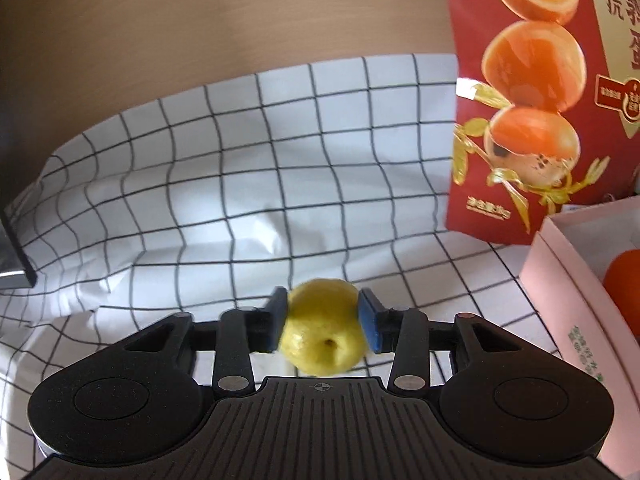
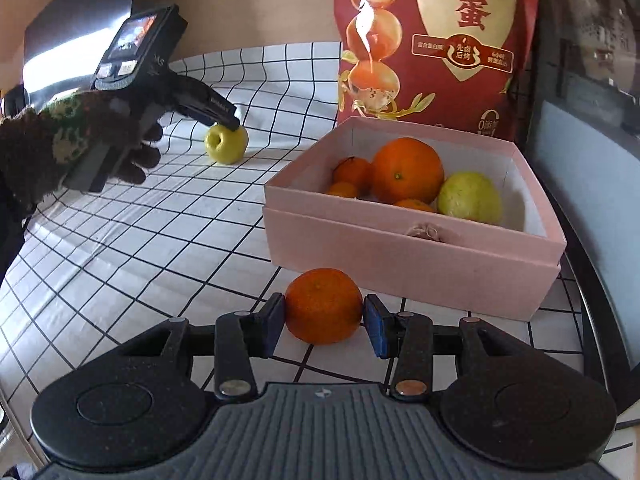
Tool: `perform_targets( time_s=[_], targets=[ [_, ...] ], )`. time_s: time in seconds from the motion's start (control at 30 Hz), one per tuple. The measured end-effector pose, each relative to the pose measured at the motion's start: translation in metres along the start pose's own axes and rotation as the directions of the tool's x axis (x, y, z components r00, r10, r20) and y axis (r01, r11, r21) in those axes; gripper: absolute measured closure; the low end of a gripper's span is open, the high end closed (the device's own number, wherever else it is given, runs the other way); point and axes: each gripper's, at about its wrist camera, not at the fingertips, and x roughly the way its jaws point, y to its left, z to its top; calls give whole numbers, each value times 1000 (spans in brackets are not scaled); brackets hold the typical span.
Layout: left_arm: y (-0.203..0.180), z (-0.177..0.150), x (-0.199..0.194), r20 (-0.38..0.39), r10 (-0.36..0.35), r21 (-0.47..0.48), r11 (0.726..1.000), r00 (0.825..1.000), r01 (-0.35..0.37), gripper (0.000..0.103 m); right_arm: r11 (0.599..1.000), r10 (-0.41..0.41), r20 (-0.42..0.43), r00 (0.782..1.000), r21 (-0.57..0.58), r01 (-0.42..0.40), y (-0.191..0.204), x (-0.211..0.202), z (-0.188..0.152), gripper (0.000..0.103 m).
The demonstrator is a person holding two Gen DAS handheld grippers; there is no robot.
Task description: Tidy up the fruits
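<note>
Fruits fill the pink box (image 2: 416, 256): a large orange (image 2: 407, 170), small mandarins (image 2: 352, 172) and a yellow-green fruit (image 2: 470, 198). Left tongs (image 1: 323, 326) clamp a yellow apple (image 1: 323, 334); right tongs (image 2: 324, 322) clamp a mandarin (image 2: 323, 306).

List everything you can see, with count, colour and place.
cloth: one, white with black grid, under everything
box: one, pink, on cloth, right
bag: one, red, standing behind box
orange: one, orange, in box
small mandarins: three visible, orange, in box
yellow fruit: one, yellow-green, in box
apple: one, yellow-green, on cloth left of box
mandarin: one, orange, in right tongs
left tongs: one, black, astride apple
right tongs: one, black, gripping mandarin
glove: one, dark patterned, on left hand
</note>
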Motion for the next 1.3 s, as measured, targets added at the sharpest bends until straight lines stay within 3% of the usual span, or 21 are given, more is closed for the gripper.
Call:
perform_targets(
  time_s=[0.13, 0.2, 0.23, 0.4, 0.63, 0.83, 0.93, 1.3],
  targets=[
    [-4, -4, 1, -16, -26, 36, 999, 1000, 26, 32, 999, -36, 43, 998, -33, 38, 5, -3, -5, 52],
    [1, -6, 2, -17, -41, 16, 999, 999, 42, 29, 998, -39, 60, 997, -40, 42, 7, -5, -5, 39],
    [5, -6, 4, -19, -35, 3, 999, 999, 35, 29, 998, -38, 62, 997, -38, 40, 7, -5, -5, 34],
    [28, -13, 24, -62, 4, -84, 996, 998, -9, 29, 1000, -27, 31, 999, 17, 27, -2, 0, -4, 33],
    [65, -32, 42, -65, -62, -253, 966, 996, 44, 29, 999, -22, 36, 999, 45, 21, -6, 0, -5, 26],
    [69, -32, 43, -37, -76, -266, 962, 996, 63, 34, 997, -31, 37, 999, 71, 28, -8, -2, -6, 25],
    [71, -33, 41, -31, -65, -274, 960, 997, 54, 43, 996, -32, 39, 999, 88, 28, -11, -2, -6, 25],
    [84, -52, 19, 47, -150, -348, 924, 988, 157, 45, 993, -36, 53, 998, 117, 30, -16, -3, -6, 25]
  ],
)
